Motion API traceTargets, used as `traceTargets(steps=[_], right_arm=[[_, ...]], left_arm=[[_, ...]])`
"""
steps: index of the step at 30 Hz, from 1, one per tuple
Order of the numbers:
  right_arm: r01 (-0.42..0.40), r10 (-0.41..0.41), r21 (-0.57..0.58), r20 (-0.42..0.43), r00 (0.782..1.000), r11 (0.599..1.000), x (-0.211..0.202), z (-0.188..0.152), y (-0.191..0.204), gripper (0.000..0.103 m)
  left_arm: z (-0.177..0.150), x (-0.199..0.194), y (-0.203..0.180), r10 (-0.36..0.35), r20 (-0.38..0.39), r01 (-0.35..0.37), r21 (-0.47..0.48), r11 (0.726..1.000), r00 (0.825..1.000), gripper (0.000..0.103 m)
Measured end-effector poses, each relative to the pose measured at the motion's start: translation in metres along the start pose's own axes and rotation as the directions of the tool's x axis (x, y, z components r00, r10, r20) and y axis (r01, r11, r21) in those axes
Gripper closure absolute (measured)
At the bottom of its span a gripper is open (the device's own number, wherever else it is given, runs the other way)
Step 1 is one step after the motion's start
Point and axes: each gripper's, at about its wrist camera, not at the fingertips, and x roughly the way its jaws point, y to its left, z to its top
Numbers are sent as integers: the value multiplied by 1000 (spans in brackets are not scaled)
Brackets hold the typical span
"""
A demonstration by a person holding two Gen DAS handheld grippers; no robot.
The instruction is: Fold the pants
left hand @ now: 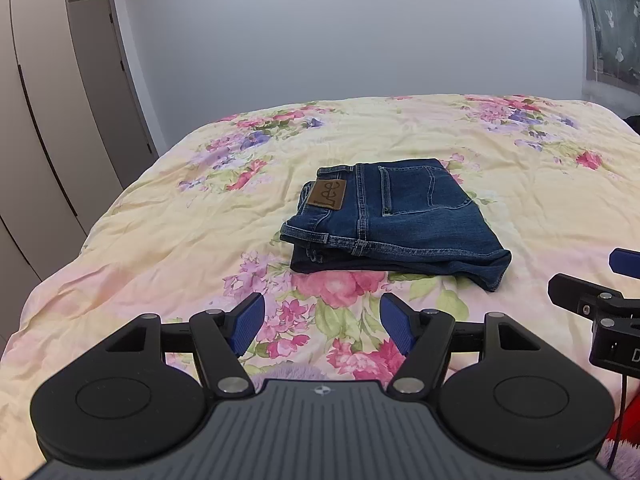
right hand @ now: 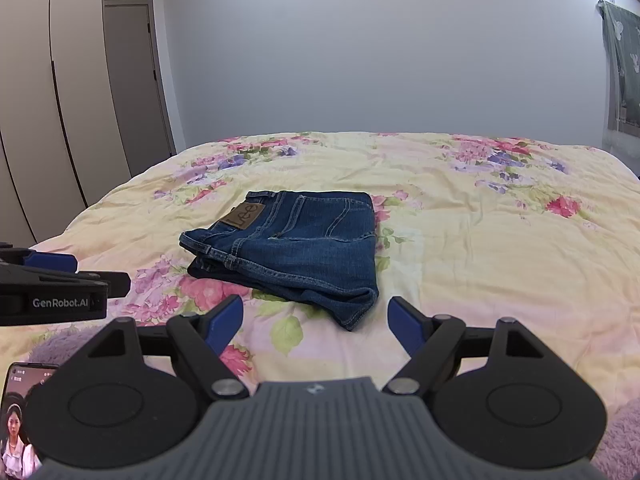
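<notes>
Already folded: blue pants [left hand: 394, 222] lying compact on the floral bed [left hand: 160, 220]. Left gripper [left hand: 322, 322] and right gripper [right hand: 316, 322] hovering near, jaws wide, empty.

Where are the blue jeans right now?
The folded jeans lie on the flowery bedspread, near the middle of both views, just beyond both open grippers, touching neither.

One pair of jeans [left hand: 394, 222], folded, with one leather patch [left hand: 328, 195]. One bed [left hand: 520, 208] under one floral quilt. Two grippers: left [left hand: 322, 328] and right [right hand: 316, 326]. One phone [right hand: 18, 420]. One door [right hand: 138, 80]. One curtain [left hand: 612, 28].
</notes>
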Motion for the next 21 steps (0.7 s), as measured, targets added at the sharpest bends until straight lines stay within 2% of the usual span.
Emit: traceTargets(steps=[21], right_arm=[[0,0,-3,-7,1000,1000,0,-1,0,27]], left_arm=[[1,-1,0,-6,-1,6,8,1000,1000,25]])
